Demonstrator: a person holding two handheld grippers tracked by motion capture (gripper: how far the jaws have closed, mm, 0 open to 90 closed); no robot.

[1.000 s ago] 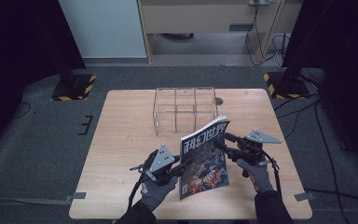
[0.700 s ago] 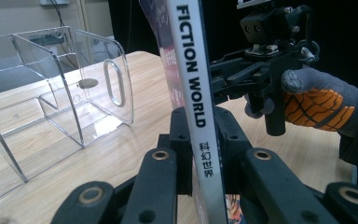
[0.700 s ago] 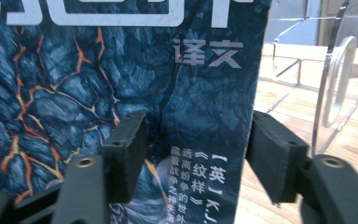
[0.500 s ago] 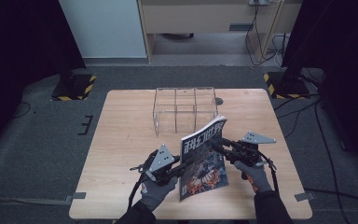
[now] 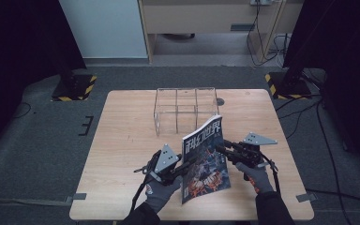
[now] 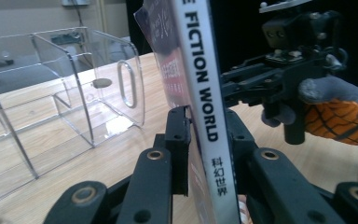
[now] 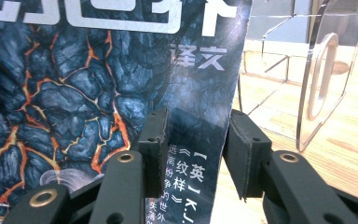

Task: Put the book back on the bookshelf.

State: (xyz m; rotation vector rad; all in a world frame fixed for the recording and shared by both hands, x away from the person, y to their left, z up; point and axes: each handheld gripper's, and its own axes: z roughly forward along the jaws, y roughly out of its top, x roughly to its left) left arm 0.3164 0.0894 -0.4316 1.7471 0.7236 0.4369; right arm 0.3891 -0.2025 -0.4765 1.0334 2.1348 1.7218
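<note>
A magazine [image 5: 205,159] with a dark, lava-cracked cover stands tilted on edge above the table's front. My left gripper [image 5: 187,165] is shut on its white spine [image 6: 200,70], which reads "FICTION WORLD", low down between the jaws of the left gripper [image 6: 206,121]. My right gripper [image 5: 221,147] is at the magazine's right edge. In the right gripper view the cover [image 7: 74,93] faces the camera and the right gripper [image 7: 193,126] stands open, its pads well apart on either side of the cover's right edge. Gloved hands hold both grippers.
A clear acrylic rack [image 5: 185,110] with several compartments stands at the back middle of the wooden table [image 5: 122,140], just beyond the magazine. Its handled end wall [image 7: 321,70] is close to the right gripper. Dark floor and cables surround the table.
The magazine has turned slightly, showing narrower from above. The right gripper has shifted a little left, closer to the magazine's edge. The left gripper has kept its hold.
</note>
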